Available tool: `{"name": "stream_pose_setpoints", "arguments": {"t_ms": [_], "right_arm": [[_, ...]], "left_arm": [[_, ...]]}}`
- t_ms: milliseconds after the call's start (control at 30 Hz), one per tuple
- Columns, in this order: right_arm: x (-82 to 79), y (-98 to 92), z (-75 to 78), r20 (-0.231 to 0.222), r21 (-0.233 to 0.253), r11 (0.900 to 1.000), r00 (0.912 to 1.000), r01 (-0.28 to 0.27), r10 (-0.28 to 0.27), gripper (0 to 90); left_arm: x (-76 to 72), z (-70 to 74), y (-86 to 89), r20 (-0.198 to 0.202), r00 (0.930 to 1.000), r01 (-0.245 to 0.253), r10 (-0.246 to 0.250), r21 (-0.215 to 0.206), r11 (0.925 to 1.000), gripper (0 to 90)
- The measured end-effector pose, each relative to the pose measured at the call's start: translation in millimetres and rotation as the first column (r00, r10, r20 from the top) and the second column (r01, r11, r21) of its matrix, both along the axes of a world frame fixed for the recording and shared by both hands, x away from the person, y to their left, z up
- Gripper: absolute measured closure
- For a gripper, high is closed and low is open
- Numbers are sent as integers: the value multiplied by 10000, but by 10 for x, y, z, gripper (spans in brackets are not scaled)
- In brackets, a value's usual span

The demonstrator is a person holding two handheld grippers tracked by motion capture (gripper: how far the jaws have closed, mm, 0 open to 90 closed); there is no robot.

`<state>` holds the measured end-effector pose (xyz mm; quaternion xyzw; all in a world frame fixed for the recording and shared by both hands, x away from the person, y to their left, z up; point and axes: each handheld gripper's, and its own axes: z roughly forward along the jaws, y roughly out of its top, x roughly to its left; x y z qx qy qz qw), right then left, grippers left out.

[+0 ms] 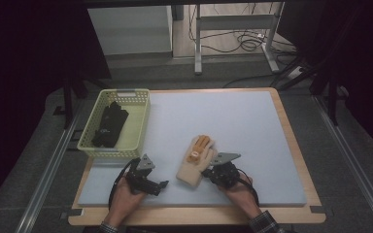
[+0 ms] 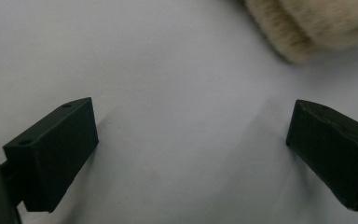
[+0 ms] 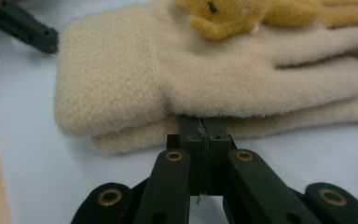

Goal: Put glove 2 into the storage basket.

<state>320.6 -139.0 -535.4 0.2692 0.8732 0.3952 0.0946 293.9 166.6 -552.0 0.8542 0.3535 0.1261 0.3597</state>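
Note:
A pair of cream woolly gloves (image 1: 190, 167) lies stacked on the blue-grey mat (image 1: 238, 121), with an orange-yellow glove (image 1: 199, 147) on top. My right gripper (image 1: 208, 171) sits at their right edge. In the right gripper view its jaws (image 3: 203, 128) are shut, with the tips tucked at the seam between the upper cream glove (image 3: 168, 70) and the lower one. Any fabric pinched there is hidden. The orange-yellow glove (image 3: 242, 16) lies beyond. My left gripper (image 1: 160, 187) rests open on the mat, left of the gloves. Between its jaws (image 2: 191, 149) is bare mat, and a cream cuff (image 2: 307, 28) lies ahead.
A pale green basket (image 1: 90, 141) at the mat's left back holds black gloves (image 1: 109, 124). The mat lies on a wooden table, whose edge (image 1: 294, 141) runs along the right. The other gripper's jaw (image 3: 23, 25) shows beyond the cuff.

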Motion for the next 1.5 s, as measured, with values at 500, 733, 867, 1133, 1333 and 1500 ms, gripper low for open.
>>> {"name": "stream_pose_setpoints", "arguments": {"t_ms": [500,733,867,1133,1333,1500], "right_arm": [[160,437,-26,700,-401,9991,9975,-106,134,885],[159,432,-25,587,-303,9995,9982,-87,105,872],[141,395,-20,443,-231,9996,9989,-144,154,852],[102,303,2,508,-262,9996,9987,-89,103,816],[84,197,37,546,-198,9998,9985,65,-54,783],[63,90,86,657,-224,9994,9975,281,-265,736]], "left_arm": [[-1,0,-1,-9,10000,-9,9,-2,10000,24],[-1,0,0,-10,10000,-9,9,-6,10000,24],[-1,0,0,-12,10000,-8,8,-9,10000,24],[-1,0,0,-9,10000,-9,9,-10,10000,24],[-1,0,0,-9,10000,-11,11,-11,10000,24],[0,0,0,-7,10000,-7,7,-8,10000,24]]}}
